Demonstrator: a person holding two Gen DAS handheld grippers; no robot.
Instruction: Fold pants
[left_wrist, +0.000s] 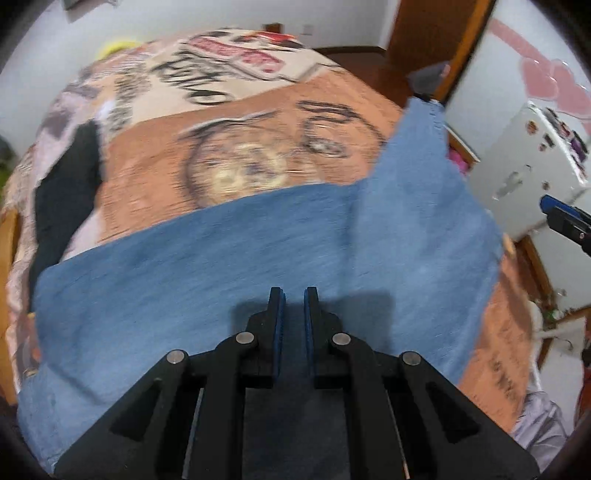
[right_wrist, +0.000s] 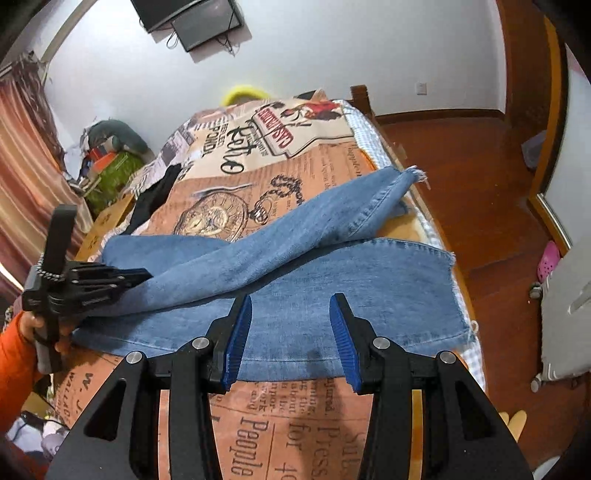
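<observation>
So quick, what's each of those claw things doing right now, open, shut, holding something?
Left gripper: shut, tip against the jeans; whether it pinches cloth cannot be told.
Right gripper: open, nothing between its fingers.

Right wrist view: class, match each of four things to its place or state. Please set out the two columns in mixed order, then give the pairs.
Things:
1. jeans
2. right tool
3. pink clog
4. monitor

Places or states:
A. mounted on the wall
B. lying on the wooden floor
C. open, nothing between its pads
D. spread on the newspaper-print bedspread

Pairs: 1-D, 2-C, 3-B, 4-A
</observation>
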